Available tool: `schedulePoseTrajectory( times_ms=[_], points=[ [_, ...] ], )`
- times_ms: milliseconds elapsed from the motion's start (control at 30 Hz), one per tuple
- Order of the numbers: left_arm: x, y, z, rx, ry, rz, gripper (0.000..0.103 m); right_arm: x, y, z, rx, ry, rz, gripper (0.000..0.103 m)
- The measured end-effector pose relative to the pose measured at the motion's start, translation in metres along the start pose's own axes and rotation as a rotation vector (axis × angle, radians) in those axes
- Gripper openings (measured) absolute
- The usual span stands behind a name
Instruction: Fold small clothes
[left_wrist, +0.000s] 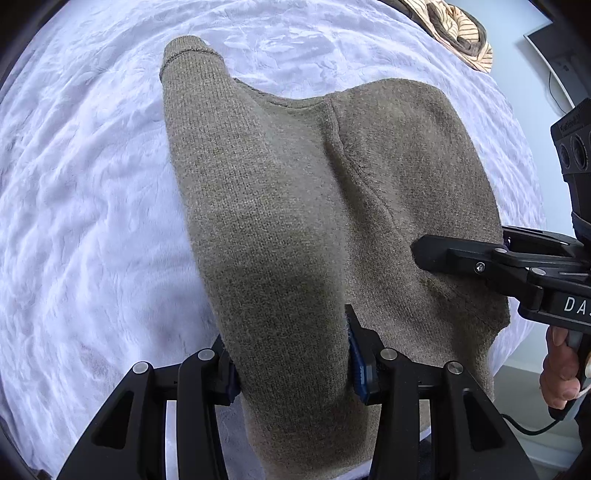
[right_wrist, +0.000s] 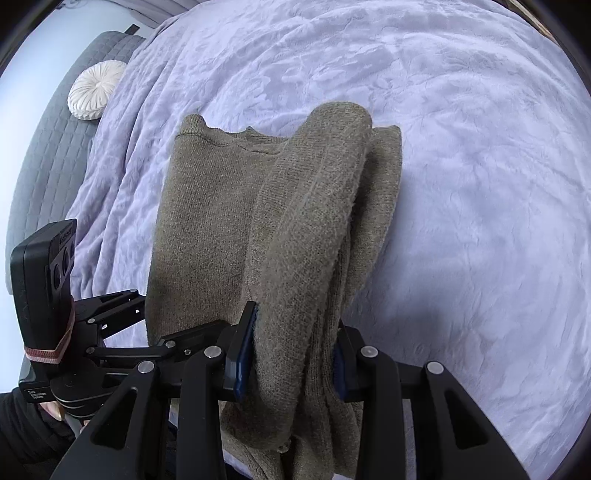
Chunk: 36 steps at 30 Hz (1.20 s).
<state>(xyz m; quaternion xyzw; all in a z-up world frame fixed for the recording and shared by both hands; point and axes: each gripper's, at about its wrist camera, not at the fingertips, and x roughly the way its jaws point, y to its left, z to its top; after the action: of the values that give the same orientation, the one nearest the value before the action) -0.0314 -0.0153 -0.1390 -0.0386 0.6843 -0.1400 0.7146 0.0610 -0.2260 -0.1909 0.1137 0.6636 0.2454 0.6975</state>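
An olive-brown knit sweater (left_wrist: 295, 192) lies on a white bedspread (left_wrist: 92, 184), partly folded, a sleeve laid over its body. My left gripper (left_wrist: 291, 365) is shut on the sweater's near left edge, the fabric bunched between its blue pads. My right gripper (right_wrist: 291, 362) is shut on the near right edge, where several layers (right_wrist: 314, 221) are folded together. In the left wrist view the right gripper (left_wrist: 480, 262) reaches in from the right, its top finger on the cloth. The sweater's far end (right_wrist: 207, 133) rests on the bed.
A striped garment (left_wrist: 458, 33) lies at the bed's far right. A round white cushion (right_wrist: 96, 90) sits on a grey quilted cover (right_wrist: 48, 155) at the left. The bedspread (right_wrist: 461, 147) spreads wide to the right of the sweater.
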Motion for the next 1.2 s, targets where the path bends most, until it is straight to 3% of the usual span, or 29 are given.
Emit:
schedulePoseTrajectory(
  times_ms=[467,567,633,767,900,1000,1067,1133,1200],
  points=[
    [0.025,0.012,-0.030,-0.024,0.057,0.007,0.049,0.034,0.005,-0.025,-0.029,0.089,-0.017,0.038],
    [0.032,0.015,-0.035,-0.027,0.076,0.050,0.062,0.043,0.002,-0.029,-0.019,0.115,-0.045,0.042],
    [0.032,0.020,-0.038,-0.039,0.083,0.075,0.093,0.045,-0.003,-0.031,0.005,0.123,-0.080,0.047],
    [0.024,0.030,-0.046,-0.040,0.082,0.126,0.095,0.041,-0.011,-0.033,0.024,0.116,-0.118,0.049],
    [-0.002,0.029,-0.050,-0.007,0.020,0.196,0.095,0.018,0.006,-0.037,-0.085,0.043,-0.243,0.049],
    [-0.015,0.025,-0.054,0.027,-0.024,0.239,0.095,-0.002,0.038,-0.050,-0.259,-0.015,-0.252,0.049],
    [-0.008,0.019,-0.054,0.067,-0.006,0.290,0.095,-0.003,0.057,-0.064,-0.349,0.007,-0.195,0.049],
    [0.004,0.011,-0.052,0.122,0.011,0.342,0.095,0.008,0.072,-0.077,-0.400,0.086,-0.114,0.049],
    [0.016,0.008,-0.053,0.148,0.036,0.355,0.095,0.028,0.078,-0.089,-0.444,0.169,-0.106,0.049]
  ],
)
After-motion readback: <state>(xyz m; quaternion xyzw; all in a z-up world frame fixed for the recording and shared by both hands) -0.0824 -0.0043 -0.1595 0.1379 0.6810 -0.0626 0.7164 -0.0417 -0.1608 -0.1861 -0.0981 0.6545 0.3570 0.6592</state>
